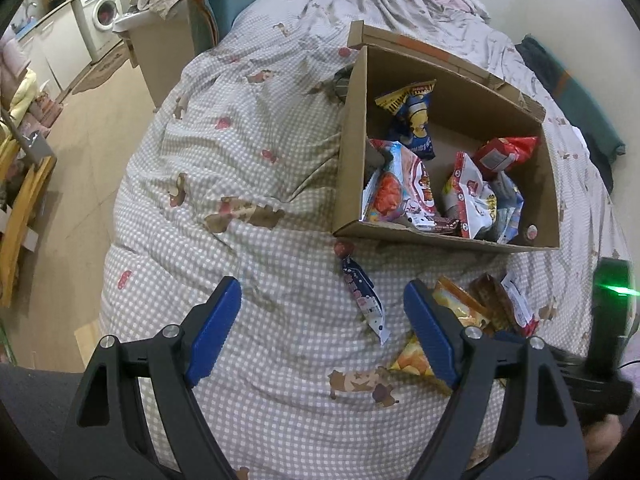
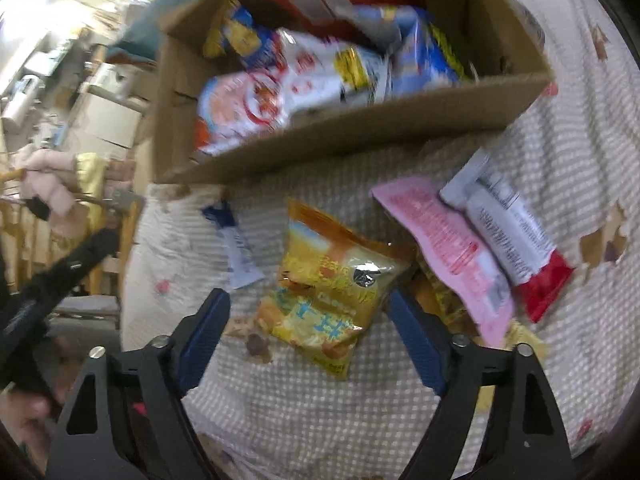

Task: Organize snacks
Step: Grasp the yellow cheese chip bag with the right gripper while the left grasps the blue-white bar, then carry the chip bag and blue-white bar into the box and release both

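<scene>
An open cardboard box (image 1: pixel 352 140) sits on the bed and holds several snack bags; it also shows in the right wrist view (image 2: pixel 320 136). Loose snacks lie in front of it: a blue and white stick pack (image 1: pixel 362 298) (image 2: pixel 236 244), a yellow chip bag (image 2: pixel 324 296) (image 1: pixel 456 304), a pink pack (image 2: pixel 444 248) and a white and red pack (image 2: pixel 516 236). My left gripper (image 1: pixel 322 312) is open and empty, just short of the stick pack. My right gripper (image 2: pixel 310 320) is open, its jaws either side of the yellow bag's near end, above it.
The bed has a beige checked quilt (image 1: pixel 240 160) with bear prints. Its left edge drops to the floor (image 1: pixel 80 160). A washing machine (image 1: pixel 102 12) and cabinets stand far left. The other gripper's body (image 1: pixel 608 320) is at the right.
</scene>
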